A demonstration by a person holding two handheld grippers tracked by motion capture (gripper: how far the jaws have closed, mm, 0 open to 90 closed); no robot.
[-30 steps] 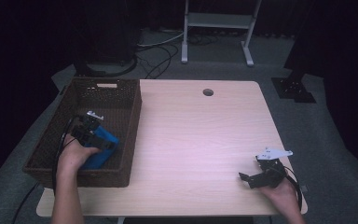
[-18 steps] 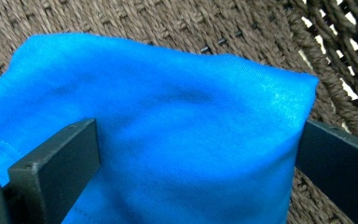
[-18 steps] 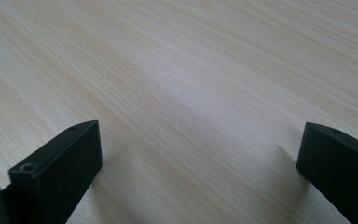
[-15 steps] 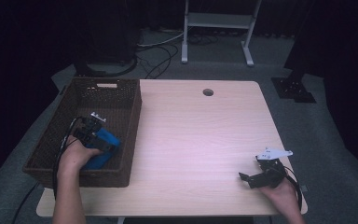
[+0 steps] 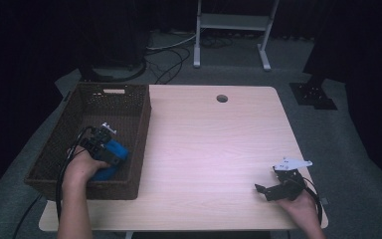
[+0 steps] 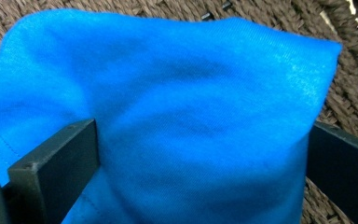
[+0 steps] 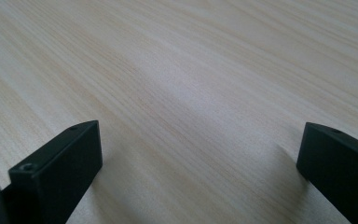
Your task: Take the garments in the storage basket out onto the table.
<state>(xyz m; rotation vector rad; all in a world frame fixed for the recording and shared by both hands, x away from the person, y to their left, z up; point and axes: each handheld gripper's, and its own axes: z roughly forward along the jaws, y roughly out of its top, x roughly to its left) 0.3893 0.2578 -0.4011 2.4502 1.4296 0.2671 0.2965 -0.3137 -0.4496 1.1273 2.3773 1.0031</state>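
In the wicker basket at the tabletop's left edge, the left tool straddles blue cloth, jaws spread; pinch a full fold before lifting, while the right tool rests spread near the front-right corner.

Bare forearms; each black hand-held gripper, left and right, trails a black cable, the right one topped by a grey three-cornered plate.
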